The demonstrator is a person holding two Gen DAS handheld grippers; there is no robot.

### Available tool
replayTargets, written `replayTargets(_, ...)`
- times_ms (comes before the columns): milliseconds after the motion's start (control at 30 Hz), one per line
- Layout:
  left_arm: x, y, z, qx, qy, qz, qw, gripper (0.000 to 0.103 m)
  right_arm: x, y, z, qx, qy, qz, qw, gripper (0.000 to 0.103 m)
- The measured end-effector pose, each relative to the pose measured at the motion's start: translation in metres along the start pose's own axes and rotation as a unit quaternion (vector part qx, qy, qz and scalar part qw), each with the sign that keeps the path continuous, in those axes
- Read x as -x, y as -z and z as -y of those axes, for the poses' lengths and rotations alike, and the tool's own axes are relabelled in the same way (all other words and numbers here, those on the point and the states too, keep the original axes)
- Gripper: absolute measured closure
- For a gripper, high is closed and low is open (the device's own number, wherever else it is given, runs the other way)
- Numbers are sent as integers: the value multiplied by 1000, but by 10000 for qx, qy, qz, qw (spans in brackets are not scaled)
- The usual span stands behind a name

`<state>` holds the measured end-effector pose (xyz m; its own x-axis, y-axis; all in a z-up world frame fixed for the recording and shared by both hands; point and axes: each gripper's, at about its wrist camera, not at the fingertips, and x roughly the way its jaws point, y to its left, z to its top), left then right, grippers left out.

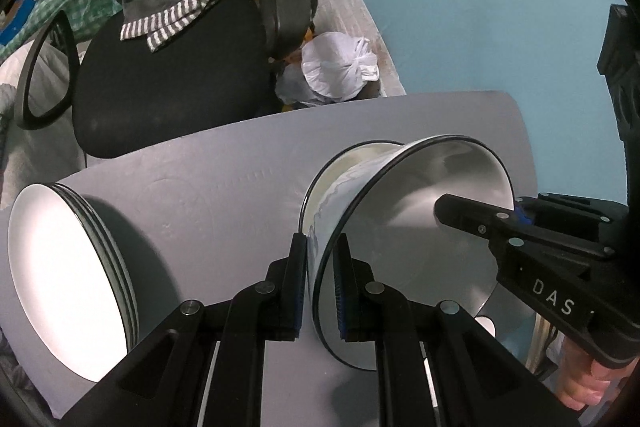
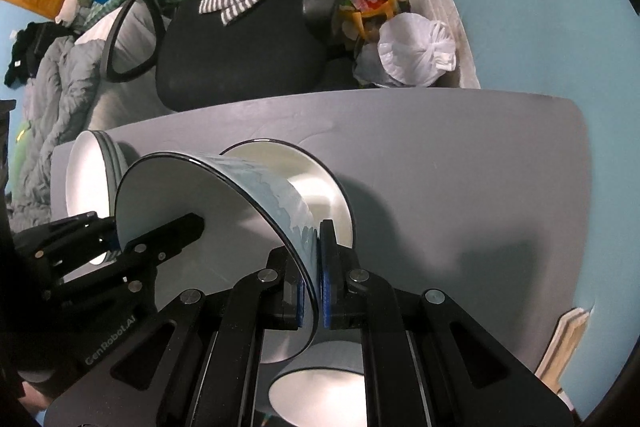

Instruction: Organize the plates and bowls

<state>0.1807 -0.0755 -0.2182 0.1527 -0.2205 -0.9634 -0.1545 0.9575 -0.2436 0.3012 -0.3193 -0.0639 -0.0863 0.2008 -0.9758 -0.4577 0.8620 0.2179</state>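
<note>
- Grey matte tabletop (image 2: 440, 167) fills mid-frame in both views; pale blue wall at right, black office chair (image 1: 168, 75) with a grey striped-cuff garment draped on it at upper left.
- We see both grippers clamped on one white bowl with a dark rim and blue wave-patterned outside (image 2: 288, 203). It is carried tilted at frame centre, above the table.
- Left gripper (image 1: 322, 291) pinches the rim near us; right gripper (image 2: 311, 291) pinches the opposite rim, one finger inside the wall, one outside.
- A second white dark-rimmed bowl (image 2: 316, 183) sits just behind; the likely nesting target, in our judgement.
- Stack of white dark-edged plates (image 1: 68, 275) rests at lower left of the left wrist view.
- To do this well: level the bowl, centre it over the second bowl, lower it, and release one side at a time.
- Hidden: the held bowl's base and any contact between the two bowls. A white round object (image 2: 316, 399) at the bottom edge of the right view is cut off; we cannot identify it.
</note>
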Motion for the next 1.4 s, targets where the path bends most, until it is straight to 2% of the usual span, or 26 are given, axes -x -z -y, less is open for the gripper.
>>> replayTargets(367, -3, -10, 2, 9, -33, -15, 10000, 92, -7, -11, 5, 53, 22, -160, 9999, 97)
replayTargets(500, -5, -10, 7, -56, -216, -23, 9997, 92, -13, -9, 5, 86, 100, -256, 9996, 97)
replayTargets(600, -5, -11, 12, -165, -316, -1, 9994, 87, -16, -8, 6, 67, 85, -297, 9995, 97)
replayTargets(1067, -7, -18, 6, -16, -160, -3, 9999, 83, -24, -8, 12, -191, -24, -715, 9973, 93)
replayTargets(1400, -7, -18, 5, -19, -122, 5, 9999, 79, -20, -7, 7, -118, 100, -732, 9972, 93)
